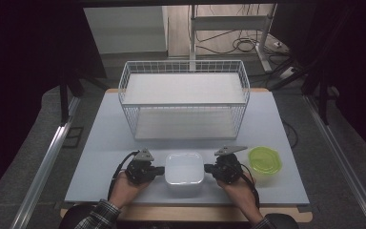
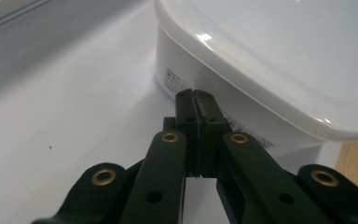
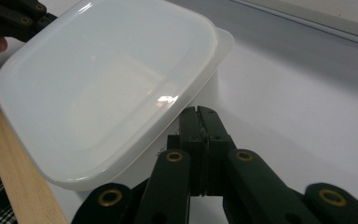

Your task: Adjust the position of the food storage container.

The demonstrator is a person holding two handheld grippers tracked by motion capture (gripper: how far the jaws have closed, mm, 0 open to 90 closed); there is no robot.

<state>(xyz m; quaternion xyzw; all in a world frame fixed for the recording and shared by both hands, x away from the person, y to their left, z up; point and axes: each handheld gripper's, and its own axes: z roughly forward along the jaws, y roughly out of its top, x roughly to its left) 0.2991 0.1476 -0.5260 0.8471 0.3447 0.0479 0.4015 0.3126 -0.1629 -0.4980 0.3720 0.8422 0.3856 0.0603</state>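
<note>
while both grippers sit shut w/ nothing between their jaws, the white lidded box [image 1: 184, 168] lies right between them at the near edge of the table [image 1: 100, 143], in front of the wire basket [image 1: 183, 98]. left gripper [image 1: 160, 170] points at the box's left wall, right gripper [image 1: 208, 168] at its right wall, so the box is straight ahead of each tip, inward toward the middle. in the left gripper view the closed tips [image 2: 195, 97] are at the box's side wall [image 2: 191, 70], just under the lid rim, touching or a hair off, can't tell which. in the right gripper view the closed tips [image 3: 199, 114] sit just under the overhang of the lid [image 3: 107, 88], again too close to say contact or not. box is roughly square w/ rounded corners, so no real long axis; both hands look equally near, one each side. my guess: it's a two-sided squeeze or push on the box walls, maybe a lift toward the basket, and it hinges on both tips staying level and opposite each other. a green-lidded tub [image 1: 264, 160] stands just right of the right gripper, beyond the box. hard to make out: what's inside the box (lid is cloudy), the small print on its wall, and whether the lid is snapped down all round.
</note>
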